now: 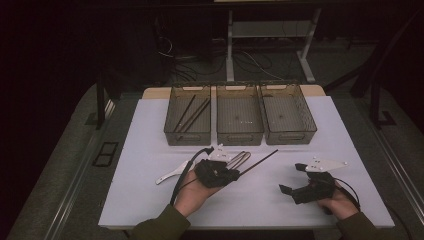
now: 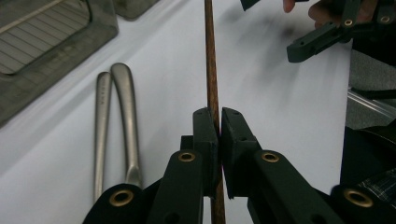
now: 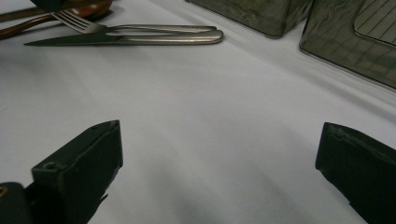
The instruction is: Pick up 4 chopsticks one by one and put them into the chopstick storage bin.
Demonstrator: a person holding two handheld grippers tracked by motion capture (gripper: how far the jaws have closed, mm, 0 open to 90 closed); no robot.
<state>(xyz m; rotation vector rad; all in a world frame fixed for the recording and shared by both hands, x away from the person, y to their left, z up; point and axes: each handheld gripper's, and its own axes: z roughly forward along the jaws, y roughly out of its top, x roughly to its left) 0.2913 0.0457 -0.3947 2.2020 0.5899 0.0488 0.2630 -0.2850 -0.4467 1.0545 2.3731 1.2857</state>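
Hand-held gripper (image 2: 218,135) beside metal handles (image 2: 116,126)

Brown wooden chopstick (image 2: 212,79), brushed metal cutlery handles (image 2: 125,107), matt white tabletop (image 2: 280,107), translucent smoky plastic bins (image 1: 239,118)

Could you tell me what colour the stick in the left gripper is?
Reddish brown; the stick shows best in the left gripper view.

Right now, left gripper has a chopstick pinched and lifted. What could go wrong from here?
1. The left gripper pinches the chopstick on narrow pads, with a long length sticking out; it could pivot or slip.
2. That far end could catch a bin rim when swung toward the left bin holding chopsticks.
3. The fork and knife handles lie close beside the jaws; a low pass may knock them.
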